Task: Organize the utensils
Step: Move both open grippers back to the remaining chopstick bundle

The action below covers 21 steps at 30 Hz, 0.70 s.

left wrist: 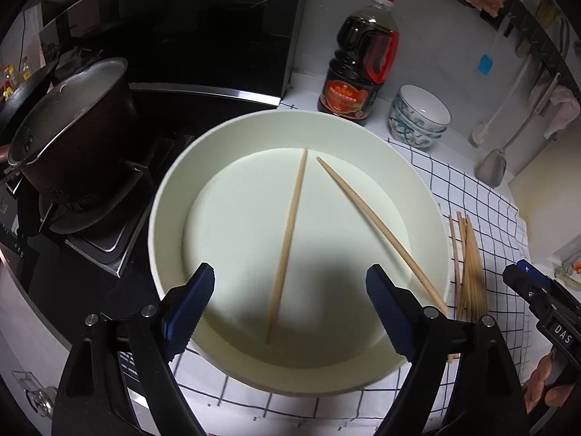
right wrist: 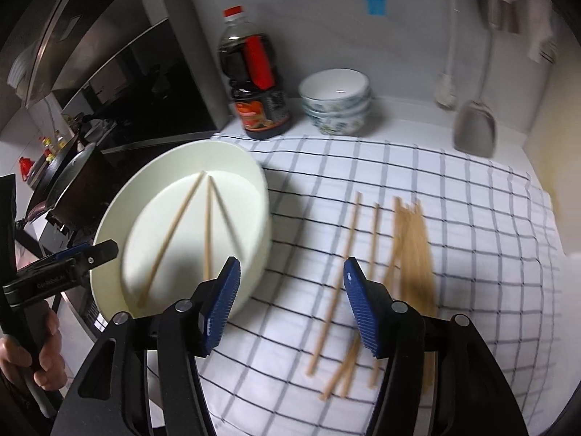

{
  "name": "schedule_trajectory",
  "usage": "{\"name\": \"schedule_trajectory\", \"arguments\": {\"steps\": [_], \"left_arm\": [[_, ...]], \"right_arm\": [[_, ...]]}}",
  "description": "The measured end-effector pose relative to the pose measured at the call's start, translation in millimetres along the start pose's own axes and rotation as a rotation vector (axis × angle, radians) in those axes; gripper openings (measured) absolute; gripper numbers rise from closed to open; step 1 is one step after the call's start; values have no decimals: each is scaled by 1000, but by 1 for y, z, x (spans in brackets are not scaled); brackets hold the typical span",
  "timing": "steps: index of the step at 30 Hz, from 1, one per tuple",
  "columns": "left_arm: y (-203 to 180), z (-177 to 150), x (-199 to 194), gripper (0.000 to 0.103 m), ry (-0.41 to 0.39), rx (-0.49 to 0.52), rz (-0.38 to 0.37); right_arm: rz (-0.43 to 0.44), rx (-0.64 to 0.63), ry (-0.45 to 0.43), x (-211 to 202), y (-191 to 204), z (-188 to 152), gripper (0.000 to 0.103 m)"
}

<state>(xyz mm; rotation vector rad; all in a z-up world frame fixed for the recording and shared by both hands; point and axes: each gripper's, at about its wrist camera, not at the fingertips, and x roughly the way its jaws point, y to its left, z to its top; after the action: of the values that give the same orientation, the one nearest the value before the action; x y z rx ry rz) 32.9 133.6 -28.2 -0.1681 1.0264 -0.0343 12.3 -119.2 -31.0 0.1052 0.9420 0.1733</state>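
A large cream round container (left wrist: 170, 200) sits on a checked cloth (right wrist: 472, 254). The left wrist view shows two wooden chopsticks (left wrist: 288, 239) inside it; the right wrist view shows three (right wrist: 207, 229). Several loose chopsticks (right wrist: 410, 243) lie on the cloth to its right, also in the left wrist view (left wrist: 468, 272). My left gripper (left wrist: 290, 309) is open and empty above the container's near rim. My right gripper (right wrist: 292, 305) is open and empty over the cloth, between the container (right wrist: 254, 181) and the loose chopsticks.
A soy sauce bottle (left wrist: 357, 61) and stacked patterned bowls (left wrist: 417, 116) stand at the back. A dark pot (left wrist: 72, 134) sits on the stove at left. A spatula (right wrist: 475, 127) hangs by the wall at right.
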Motion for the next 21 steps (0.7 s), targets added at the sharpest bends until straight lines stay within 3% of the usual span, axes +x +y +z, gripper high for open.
{"name": "schedule_trajectory", "arguments": {"steps": [14, 21], "left_arm": [[-89, -18, -11, 90, -22, 160, -98], [-140, -29, -12, 91, -74, 220, -131]], "right_arm": [[-108, 129, -4, -31, -72, -47, 59], [-141, 149, -14, -37, -99, -64, 61]]}}
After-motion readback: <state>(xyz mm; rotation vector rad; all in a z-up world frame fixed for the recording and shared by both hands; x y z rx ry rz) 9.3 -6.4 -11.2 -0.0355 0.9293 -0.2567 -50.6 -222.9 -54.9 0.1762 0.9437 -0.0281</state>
